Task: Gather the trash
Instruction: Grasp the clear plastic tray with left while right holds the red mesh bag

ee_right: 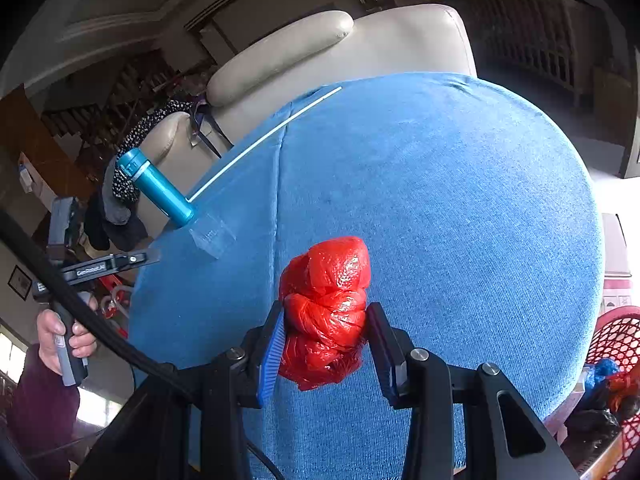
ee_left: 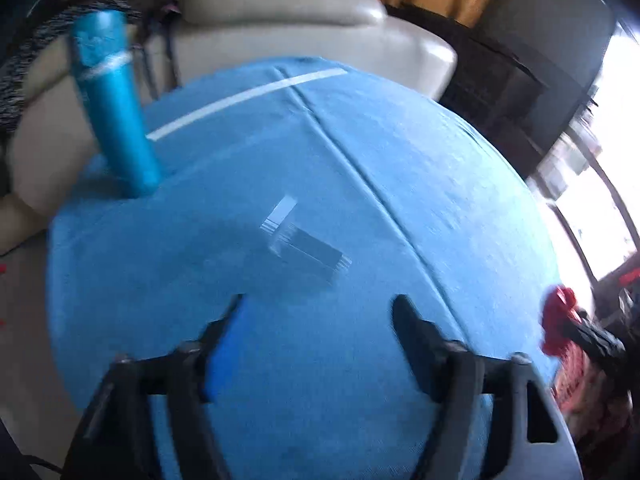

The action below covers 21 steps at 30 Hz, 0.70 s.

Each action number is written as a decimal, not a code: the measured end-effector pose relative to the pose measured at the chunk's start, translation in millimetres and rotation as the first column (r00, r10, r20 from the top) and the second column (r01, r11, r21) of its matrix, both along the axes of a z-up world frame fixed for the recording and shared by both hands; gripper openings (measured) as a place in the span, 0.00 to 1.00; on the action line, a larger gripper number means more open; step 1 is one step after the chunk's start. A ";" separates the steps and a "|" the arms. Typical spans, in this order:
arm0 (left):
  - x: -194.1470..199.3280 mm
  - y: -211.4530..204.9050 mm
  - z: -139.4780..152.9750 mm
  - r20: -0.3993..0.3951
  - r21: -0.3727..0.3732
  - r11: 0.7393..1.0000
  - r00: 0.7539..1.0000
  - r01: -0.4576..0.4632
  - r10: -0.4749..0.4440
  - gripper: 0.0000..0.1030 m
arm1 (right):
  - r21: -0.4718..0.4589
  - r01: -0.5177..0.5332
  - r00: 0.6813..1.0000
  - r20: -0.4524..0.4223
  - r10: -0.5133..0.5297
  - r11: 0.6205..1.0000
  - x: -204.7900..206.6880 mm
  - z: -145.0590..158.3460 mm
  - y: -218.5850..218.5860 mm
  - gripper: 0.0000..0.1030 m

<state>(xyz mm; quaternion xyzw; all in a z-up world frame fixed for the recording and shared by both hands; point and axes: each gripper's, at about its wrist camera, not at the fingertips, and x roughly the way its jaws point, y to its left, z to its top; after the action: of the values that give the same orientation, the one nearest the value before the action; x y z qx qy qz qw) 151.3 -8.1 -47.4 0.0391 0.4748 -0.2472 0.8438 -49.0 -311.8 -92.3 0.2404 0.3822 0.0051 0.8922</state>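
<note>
Right tongs [ee_right: 325, 334] grip a crumpled red plastic bag [ee_right: 326, 312] above the blue tabletop [ee_right: 460, 208]. Left tongs [ee_left: 318, 312] open, empty, over a clear wrapper [ee_left: 304, 246]; blue bottle [ee_left: 114, 104] near the edge.

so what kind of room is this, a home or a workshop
Most likely a home living room: a cream leather armchair stands behind the round table with a blue cloth, a wooden staircase rises behind, and a red mesh basket holds bagged trash.
</note>
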 end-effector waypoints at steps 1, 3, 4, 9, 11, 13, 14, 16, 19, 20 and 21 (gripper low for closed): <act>6.9 1.2 2.5 -0.014 -0.009 0.999 0.999 -0.039 0.039 0.73 | 0.002 0.001 1.000 0.005 -0.001 1.000 -1.6 1.3 -0.7 0.41; 17.3 0.9 5.2 -0.060 -0.054 0.995 0.995 -0.085 0.082 0.74 | 0.004 0.005 1.000 0.015 -0.005 1.000 -4.9 3.1 -2.5 0.41; 23.9 -2.5 5.2 -0.090 -0.070 0.990 0.989 -0.126 0.120 0.74 | 0.005 0.008 1.000 0.019 -0.008 1.000 -9.8 4.3 -3.6 0.41; 61.1 -30.4 -11.0 -0.200 -0.022 0.958 0.940 -0.287 0.277 0.74 | 0.014 0.015 0.999 0.028 -0.015 1.000 -17.4 6.3 -5.6 0.41; 74.4 -36.2 -19.9 -0.259 -0.001 0.937 0.905 -0.350 0.338 0.74 | 0.011 0.014 0.999 0.037 -0.014 1.000 -21.3 7.4 -6.3 0.41; 82.0 -40.4 -25.1 -0.293 0.016 0.919 0.877 -0.394 0.381 0.74 | 0.007 0.014 0.999 0.045 -0.014 1.000 -24.8 7.8 -7.2 0.41; 85.6 -44.4 -27.3 -0.300 0.028 0.915 0.869 -0.403 0.393 0.74 | 0.005 0.014 0.999 0.047 -0.015 1.000 -26.5 7.4 -7.5 0.41; 91.4 -51.3 -31.9 -0.311 0.059 0.907 0.855 -0.417 0.414 0.74 | 0.012 0.016 0.999 0.046 -0.017 1.000 -28.9 4.8 -9.1 0.41; 98.5 -58.6 -39.3 -0.329 0.084 0.897 0.838 -0.433 0.435 0.74 | 0.039 0.020 0.999 0.042 -0.022 0.999 -30.8 0.0 -12.9 0.41; 100.4 -61.3 -41.2 -0.334 0.092 0.896 0.834 -0.434 0.439 0.74 | 0.044 0.021 0.999 0.044 -0.023 0.999 -31.5 -1.1 -14.2 0.41; 101.9 -63.6 -43.4 -0.335 0.103 0.896 0.833 -0.432 0.440 0.74 | 0.048 0.022 0.999 0.045 -0.024 0.999 -32.2 -2.0 -15.5 0.41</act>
<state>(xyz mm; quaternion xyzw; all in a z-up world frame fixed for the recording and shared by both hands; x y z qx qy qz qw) 253.3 -71.7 -90.7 -0.1049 0.6163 -0.0460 0.7791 -81.1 -327.3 -94.3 0.2655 0.3590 0.0094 0.8948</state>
